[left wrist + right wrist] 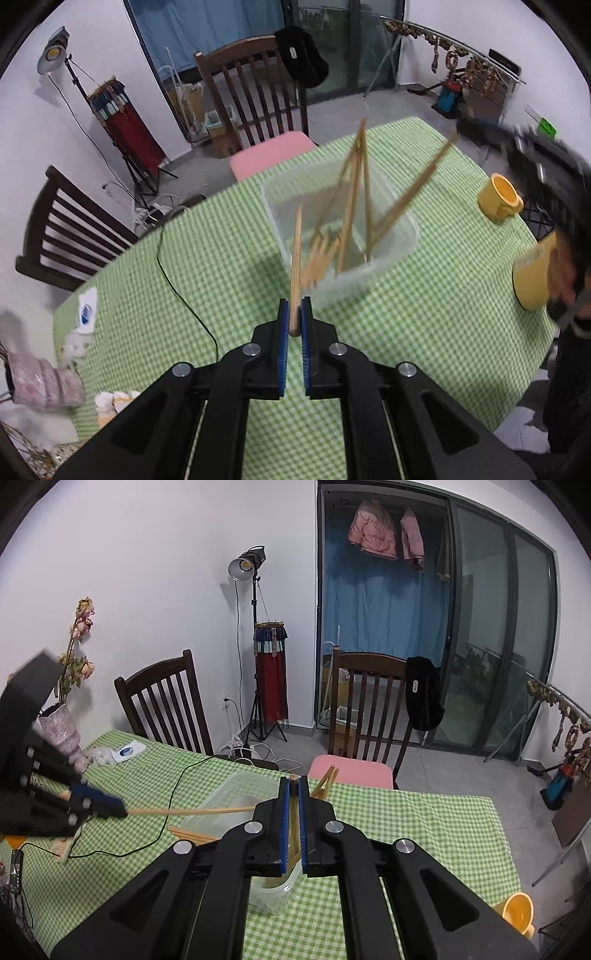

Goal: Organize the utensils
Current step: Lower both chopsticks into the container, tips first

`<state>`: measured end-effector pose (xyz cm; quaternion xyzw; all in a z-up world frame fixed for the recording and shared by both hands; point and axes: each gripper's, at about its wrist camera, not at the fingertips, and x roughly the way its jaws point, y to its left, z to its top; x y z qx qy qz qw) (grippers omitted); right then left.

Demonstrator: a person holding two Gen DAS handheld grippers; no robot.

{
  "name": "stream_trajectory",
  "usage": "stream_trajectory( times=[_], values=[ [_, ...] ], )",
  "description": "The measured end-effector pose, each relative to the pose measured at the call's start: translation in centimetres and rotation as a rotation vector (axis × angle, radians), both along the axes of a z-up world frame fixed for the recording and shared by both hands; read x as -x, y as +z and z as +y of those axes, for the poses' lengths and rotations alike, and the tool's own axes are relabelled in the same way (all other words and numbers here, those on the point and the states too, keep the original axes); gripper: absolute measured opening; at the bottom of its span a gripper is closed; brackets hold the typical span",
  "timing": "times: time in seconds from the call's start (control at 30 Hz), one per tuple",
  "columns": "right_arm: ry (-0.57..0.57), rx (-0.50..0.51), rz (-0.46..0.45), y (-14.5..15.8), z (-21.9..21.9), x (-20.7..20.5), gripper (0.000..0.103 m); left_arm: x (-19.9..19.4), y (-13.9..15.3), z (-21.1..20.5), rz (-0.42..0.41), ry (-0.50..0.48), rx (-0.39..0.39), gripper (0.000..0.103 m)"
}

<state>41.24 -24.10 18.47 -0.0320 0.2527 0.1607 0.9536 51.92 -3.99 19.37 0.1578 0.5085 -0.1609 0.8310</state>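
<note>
Right now each gripper has a single wooden chopstick pinched tight in its jaws — the left gripper [294, 314] holds its chopstick [295, 254] above the near edge of the clear plastic tub [402, 236], where the other chopsticks [354, 206] lean in a loose tangle, and the right gripper [293, 786] grips another chopstick [294, 812] over the same tub. It looks like the sorting step — pulling sticks out one at a time. Next, I'd guess, each goes into a yellow cup [498, 197] on the green-checked counter [221, 258], which calls for tipping the stick upright over the mouth before letting go.
</note>
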Motion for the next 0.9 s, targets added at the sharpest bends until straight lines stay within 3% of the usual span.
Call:
stream_trajectory(
  times=[0.33, 0.6, 0.9],
  values=[
    [0.017, 0.004, 0.043, -0.9, 0.2, -1.7, 0.005, -5.1, 1.0, -2.8, -0.037, 0.048, 0.065, 0.003],
    [0.039, -0.073, 0.164, -2.7, 0.1, -5.8, 0.005, -8.6, -0.9, -3.4, -0.019, 0.08, 0.148, 0.004],
    [0.004, -0.074, 0.251, -4.5, 1.7, -10.1, 0.005, -12.1, -2.8, -2.7, -0.003, 0.13, 0.27, 0.004]
  ],
)
